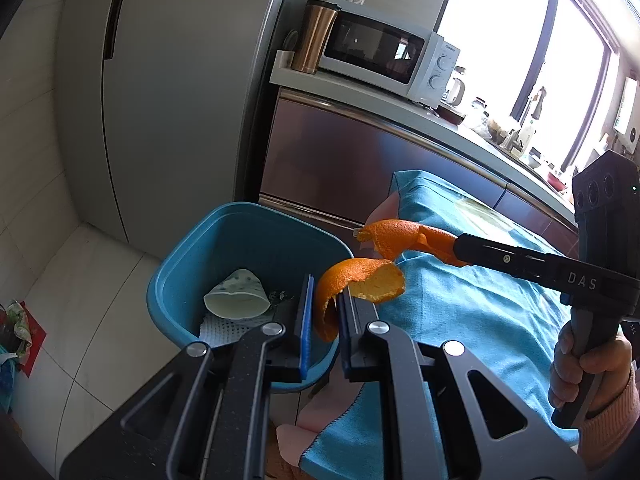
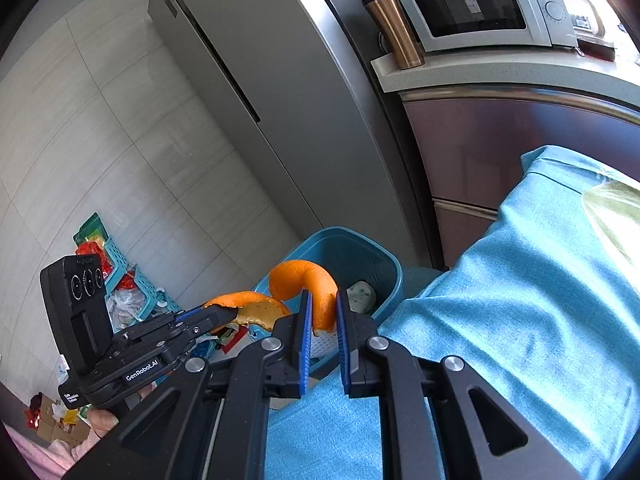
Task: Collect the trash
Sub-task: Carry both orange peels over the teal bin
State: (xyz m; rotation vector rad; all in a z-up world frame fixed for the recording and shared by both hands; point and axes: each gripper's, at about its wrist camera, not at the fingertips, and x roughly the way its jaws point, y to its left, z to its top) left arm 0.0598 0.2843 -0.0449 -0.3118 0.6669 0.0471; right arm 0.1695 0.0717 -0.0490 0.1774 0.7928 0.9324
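My left gripper (image 1: 325, 292) is shut on an orange peel (image 1: 352, 280) and holds it over the rim of a blue bin (image 1: 240, 236). My right gripper (image 2: 321, 300) is shut on a second orange peel (image 2: 304, 280) above the same bin (image 2: 360, 252). In the left wrist view the right gripper (image 1: 460, 250) reaches in from the right with its peel (image 1: 404, 238). In the right wrist view the left gripper (image 2: 224, 314) comes in from the left with its peel (image 2: 256, 308). A crumpled paper cup (image 1: 236, 294) and white mesh lie in the bin.
A table with a blue cloth (image 1: 480, 300) is right of the bin. A grey fridge (image 1: 172, 100) and a steel cabinet (image 1: 340, 152) stand behind. A microwave (image 1: 384, 56) and a copper mug (image 1: 314, 36) sit on the counter. Baskets and wrappers (image 2: 120, 280) lie on the floor.
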